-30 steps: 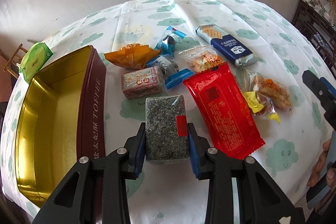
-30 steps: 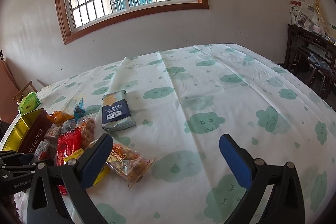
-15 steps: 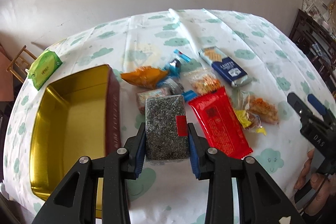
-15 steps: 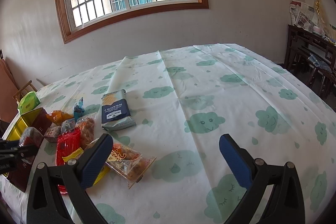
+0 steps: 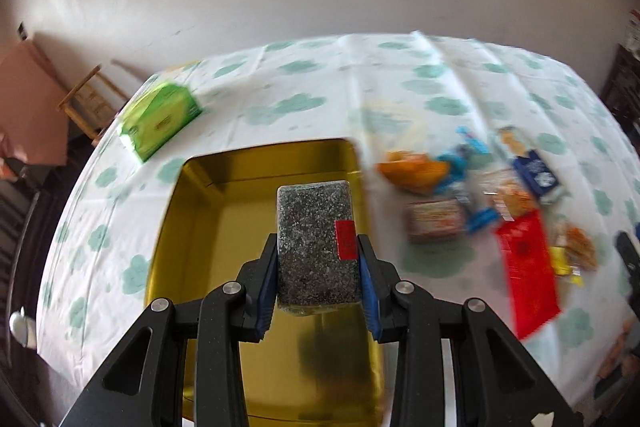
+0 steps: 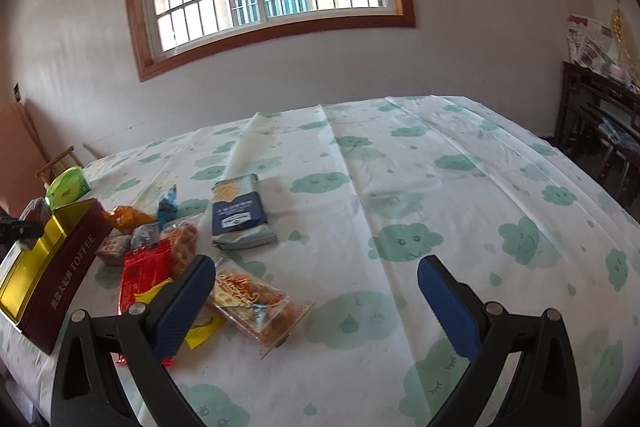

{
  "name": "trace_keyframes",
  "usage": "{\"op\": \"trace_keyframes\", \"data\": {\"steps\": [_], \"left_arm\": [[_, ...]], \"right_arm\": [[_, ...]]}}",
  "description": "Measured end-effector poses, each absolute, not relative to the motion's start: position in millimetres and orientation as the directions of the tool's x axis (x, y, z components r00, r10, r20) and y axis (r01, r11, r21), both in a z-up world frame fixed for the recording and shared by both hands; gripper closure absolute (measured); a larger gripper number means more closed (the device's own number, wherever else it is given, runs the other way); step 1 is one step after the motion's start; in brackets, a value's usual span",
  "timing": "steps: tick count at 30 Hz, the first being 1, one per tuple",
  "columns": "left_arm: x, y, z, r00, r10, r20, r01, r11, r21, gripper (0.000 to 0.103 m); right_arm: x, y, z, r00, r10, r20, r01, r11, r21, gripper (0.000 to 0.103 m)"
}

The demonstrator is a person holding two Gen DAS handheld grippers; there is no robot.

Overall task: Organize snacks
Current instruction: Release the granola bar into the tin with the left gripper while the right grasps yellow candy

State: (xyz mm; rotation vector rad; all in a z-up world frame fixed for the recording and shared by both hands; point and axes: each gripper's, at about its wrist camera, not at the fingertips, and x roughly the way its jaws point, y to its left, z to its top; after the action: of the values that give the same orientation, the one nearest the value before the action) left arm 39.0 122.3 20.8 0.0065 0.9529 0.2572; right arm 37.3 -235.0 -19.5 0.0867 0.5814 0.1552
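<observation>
L gripper (image 5: 318,269) clamped on speckled packet (image 5: 316,239), above gold tin (image 5: 200,227). R gripper (image 6: 316,291) wide open, empty. Risk: early release, packet hits rim, lands outside.

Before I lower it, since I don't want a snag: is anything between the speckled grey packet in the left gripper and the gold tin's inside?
Nothing visible. The left gripper holds the speckled grey packet with a red label above the open gold-lined rectangular tin, whose visible floor is bare. The other snacks lie on the tablecloth outside it.
</observation>
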Motion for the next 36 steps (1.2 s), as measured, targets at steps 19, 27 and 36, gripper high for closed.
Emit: {"op": "trace_keyframes", "data": {"steps": [19, 27, 36], "left_arm": [[60, 193, -38, 0.386, 0.258, -0.886, -0.327, 0.936, 0.131, 0.070], [62, 197, -37, 0.386, 0.276, -0.880, -0.332, 0.932, 0.147, 0.066], [55, 192, -17, 0.434, 0.269, -0.860, -0.328, 0.936, 0.128, 0.057]], "right_arm": [[53, -186, -12, 0.535, 0.492, -0.687, -0.596, 0.796, 0.106, 0.047], [61, -155, -15, 0.414, 0.476, -0.776, -0.739, 0.673, 0.018, 0.056], [68, -137, -22, 0.369, 0.429, -0.825, -0.801, 0.596, -0.048, 0.056]]}}
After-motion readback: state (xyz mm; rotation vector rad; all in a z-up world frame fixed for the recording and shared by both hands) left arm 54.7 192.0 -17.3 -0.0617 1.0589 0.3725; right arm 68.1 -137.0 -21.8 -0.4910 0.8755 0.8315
